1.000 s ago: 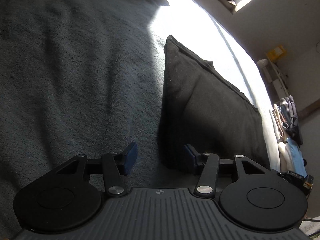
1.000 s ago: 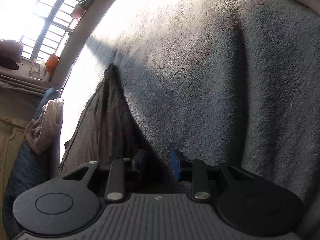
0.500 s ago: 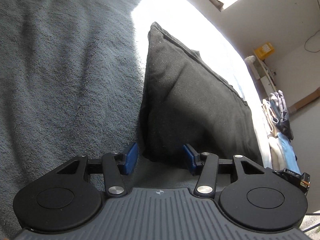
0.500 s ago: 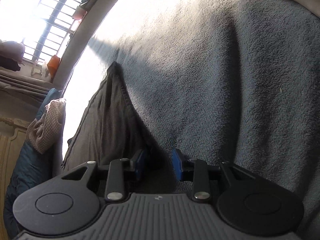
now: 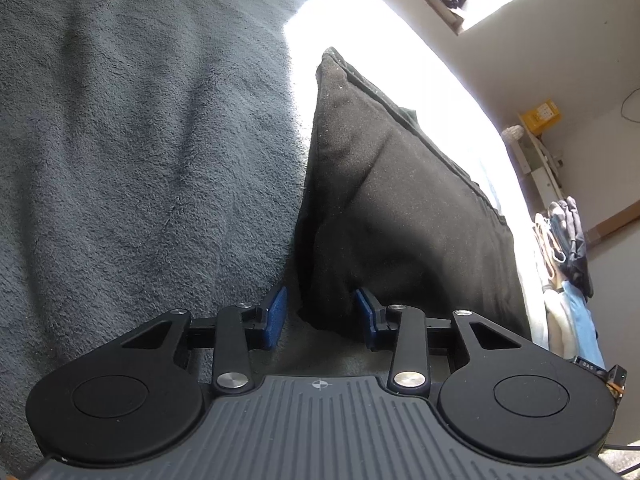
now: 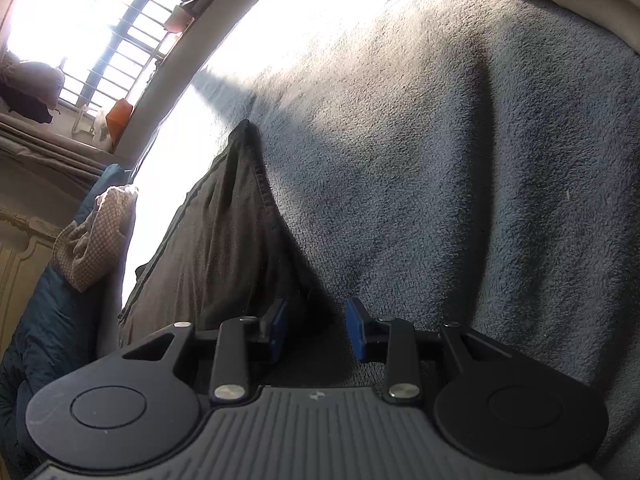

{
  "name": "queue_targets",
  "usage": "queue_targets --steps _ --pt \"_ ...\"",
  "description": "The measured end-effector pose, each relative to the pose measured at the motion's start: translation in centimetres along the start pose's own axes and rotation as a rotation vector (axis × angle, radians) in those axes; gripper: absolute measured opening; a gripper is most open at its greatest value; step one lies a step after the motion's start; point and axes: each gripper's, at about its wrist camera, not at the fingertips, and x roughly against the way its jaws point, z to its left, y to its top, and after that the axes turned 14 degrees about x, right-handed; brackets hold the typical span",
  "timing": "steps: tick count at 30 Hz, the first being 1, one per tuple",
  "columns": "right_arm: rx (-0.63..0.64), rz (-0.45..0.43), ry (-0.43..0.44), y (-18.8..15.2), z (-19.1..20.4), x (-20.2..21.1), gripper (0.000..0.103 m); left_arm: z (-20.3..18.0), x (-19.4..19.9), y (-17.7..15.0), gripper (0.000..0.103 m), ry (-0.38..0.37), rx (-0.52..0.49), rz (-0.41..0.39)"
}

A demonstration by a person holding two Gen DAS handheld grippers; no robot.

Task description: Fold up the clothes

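One dark garment (image 5: pixel 400 208), one grey blanket (image 5: pixel 140 140), two claws.

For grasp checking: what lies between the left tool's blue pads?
In the left wrist view, the black fabric garment's near corner lies between the closing left tool's pads, apparently untouched.

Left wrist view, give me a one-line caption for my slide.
Left hand-held gripper closing around the near corner of a dark folded garment on a grey fleece blanket.

Sun is blasting through a barred window (image 6: pixel 92 36) and washing out the far edge of the grey fleece blanket (image 5: pixel 120 140). A white wall (image 5: pixel 580 60) is running alongside, with a yellow box (image 5: pixel 540 114) sitting on a shelf against it.
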Motion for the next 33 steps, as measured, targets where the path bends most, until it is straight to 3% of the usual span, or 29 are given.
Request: queue_targets --steps 4,7,9,13,18,21,26,30,33 --pt "0.070 0.001 0.020 0.1 1.1 -1.0 0.034 0.0 -0.2 -0.1 0.027 0.010 0.014 -0.016" --pt "0.186 0.026 -0.016 0.1 2.6 -1.6 0.006 0.0 -0.3 -0.1 0.007 0.029 0.029 -0.026" --pt "0.236 -0.006 -0.015 0.2 3.4 -0.6 0.005 -0.2 0.3 -0.1 0.005 0.013 0.027 -0.042" --pt "0.285 -0.065 -0.022 0.9 3.5 2.1 0.004 -0.1 1.7 0.6 0.005 -0.020 0.029 -0.040" --pt "0.279 0.052 -0.109 -0.2 1.8 -0.5 0.004 0.8 0.2 0.7 0.005 0.050 0.006 0.006" --pt "0.206 0.039 -0.085 -0.5 0.6 -0.6 0.006 0.9 0.1 0.8 0.008 0.058 -0.020 0.015" --pt "0.069 0.036 -0.038 0.0 -1.9 1.5 0.023 1.3 1.5 1.2 0.020 0.073 -0.031 0.019" --pt "0.113 -0.028 -0.120 0.7 -1.6 4.2 0.025 0.0 4.5 1.8 0.024 0.145 -0.157 -0.074" --pt "0.231 -0.049 -0.153 1.1 1.1 4.4 0.025 -2.4 6.0 1.7 0.025 0.138 -0.281 -0.154"
